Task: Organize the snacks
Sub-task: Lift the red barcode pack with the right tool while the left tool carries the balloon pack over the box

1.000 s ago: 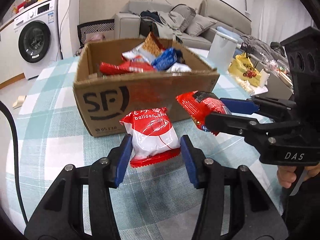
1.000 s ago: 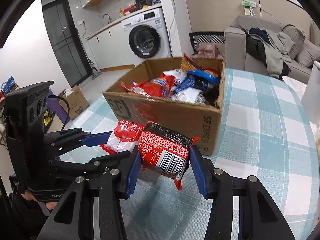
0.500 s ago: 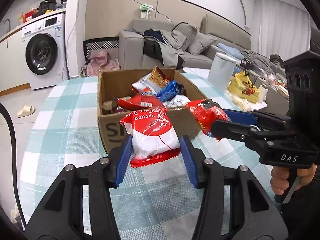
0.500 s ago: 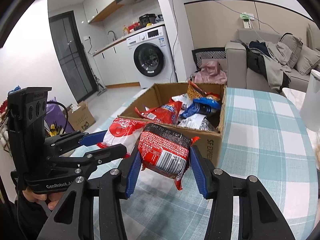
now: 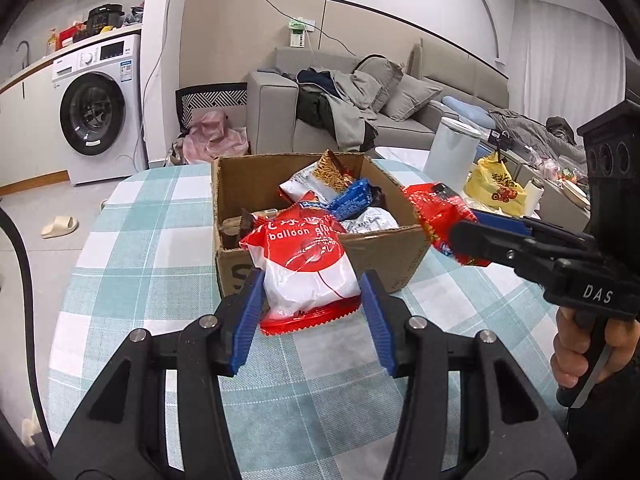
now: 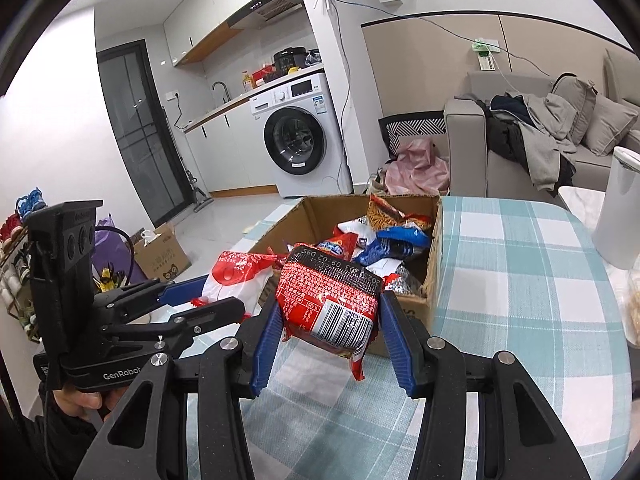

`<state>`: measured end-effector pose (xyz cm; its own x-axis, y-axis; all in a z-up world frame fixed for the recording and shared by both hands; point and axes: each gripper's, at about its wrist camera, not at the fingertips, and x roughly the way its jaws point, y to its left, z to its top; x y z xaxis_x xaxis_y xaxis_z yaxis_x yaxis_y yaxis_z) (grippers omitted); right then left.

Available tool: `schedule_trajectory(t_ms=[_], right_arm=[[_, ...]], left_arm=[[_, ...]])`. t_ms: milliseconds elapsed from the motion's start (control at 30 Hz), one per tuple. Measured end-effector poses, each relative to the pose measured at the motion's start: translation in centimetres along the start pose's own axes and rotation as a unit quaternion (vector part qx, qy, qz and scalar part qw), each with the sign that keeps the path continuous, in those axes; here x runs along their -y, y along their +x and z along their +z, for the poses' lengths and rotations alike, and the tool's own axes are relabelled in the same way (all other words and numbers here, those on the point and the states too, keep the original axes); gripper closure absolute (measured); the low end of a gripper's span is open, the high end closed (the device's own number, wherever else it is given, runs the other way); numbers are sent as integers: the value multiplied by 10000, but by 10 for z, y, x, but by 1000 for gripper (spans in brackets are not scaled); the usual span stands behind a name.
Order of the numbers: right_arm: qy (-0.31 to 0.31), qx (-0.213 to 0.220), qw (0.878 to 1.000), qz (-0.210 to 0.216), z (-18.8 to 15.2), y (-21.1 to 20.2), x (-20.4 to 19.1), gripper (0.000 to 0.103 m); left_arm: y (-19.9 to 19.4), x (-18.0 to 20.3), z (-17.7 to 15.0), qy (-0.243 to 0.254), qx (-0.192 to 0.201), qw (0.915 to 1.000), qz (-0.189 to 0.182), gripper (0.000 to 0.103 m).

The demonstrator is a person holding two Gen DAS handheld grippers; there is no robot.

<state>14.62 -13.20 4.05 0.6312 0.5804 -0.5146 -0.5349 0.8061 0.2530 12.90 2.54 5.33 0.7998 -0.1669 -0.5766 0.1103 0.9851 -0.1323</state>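
The red-and-white balloon gum packet (image 5: 306, 270) is clamped between the blue pads of the left gripper (image 5: 312, 308), lifted clear of the tabletop just in front of the cardboard box (image 5: 400, 242). Just to its right, the right gripper (image 6: 326, 336) pinches a red barcode packet (image 6: 330, 306) the same way, also in the air at the box's near right corner. The open box holds a loose heap of more snack packets (image 5: 352, 196), red, blue, white and silver, some poking above the rim. It stands on a round table covered by a teal-and-white checked cloth (image 5: 152, 216), whose near part is bare. On the right side of the table, well apart from the box, stand a white cylindrical container (image 5: 450, 150) and a yellow plastic bag (image 5: 496, 190). Beyond the table's far edge a grey sofa (image 5: 280, 112) is piled with clothes and cushions; left of it a pink bundle (image 5: 214, 136) lies on the floor. Farther left a white washing machine (image 5: 96, 108) sits under a cluttered counter, and a beige slipper (image 5: 60, 226) lies on the pale floor.
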Motion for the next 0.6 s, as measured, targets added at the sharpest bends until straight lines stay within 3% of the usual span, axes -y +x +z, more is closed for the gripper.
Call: schedule_trajectory(t_ms=[600], right_arm=[[45,109,9998,-171,30,14,2,54]], left_arm=[[18,-15,47,-138,237,9996,-7,57]])
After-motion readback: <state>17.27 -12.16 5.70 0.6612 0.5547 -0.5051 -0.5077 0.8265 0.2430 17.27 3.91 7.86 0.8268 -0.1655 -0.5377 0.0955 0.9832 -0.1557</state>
